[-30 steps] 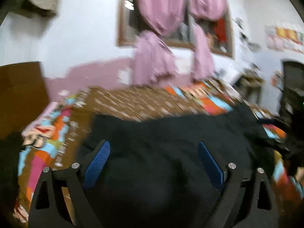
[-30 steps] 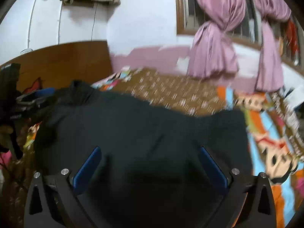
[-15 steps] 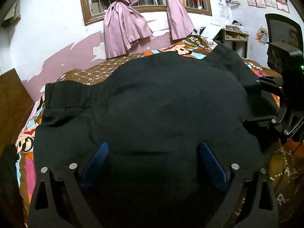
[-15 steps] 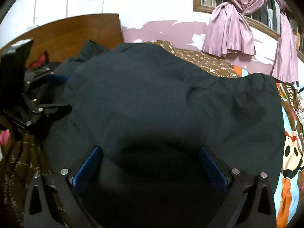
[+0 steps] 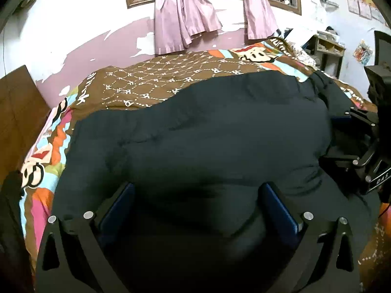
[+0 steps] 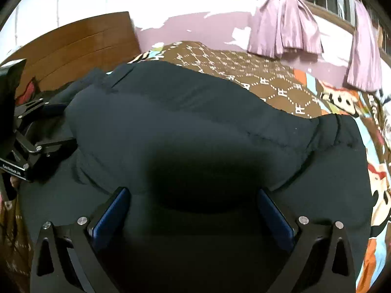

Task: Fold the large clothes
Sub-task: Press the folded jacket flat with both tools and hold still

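1. I see the dark garment [image 5: 200, 131] lying on the bed [image 5: 151, 80], doubled over on itself, its upper layer bulging rather than flat; one fold looks done.
2. My left claw [image 5: 195, 210] is opening, jaws wide over the cloth, nothing pinched between the pads.
3. My right claw [image 6: 193, 210] also stands wide above the garment, gripping nothing.
4. Left, I judge: flatten the bulge; fold again to a compact stack.
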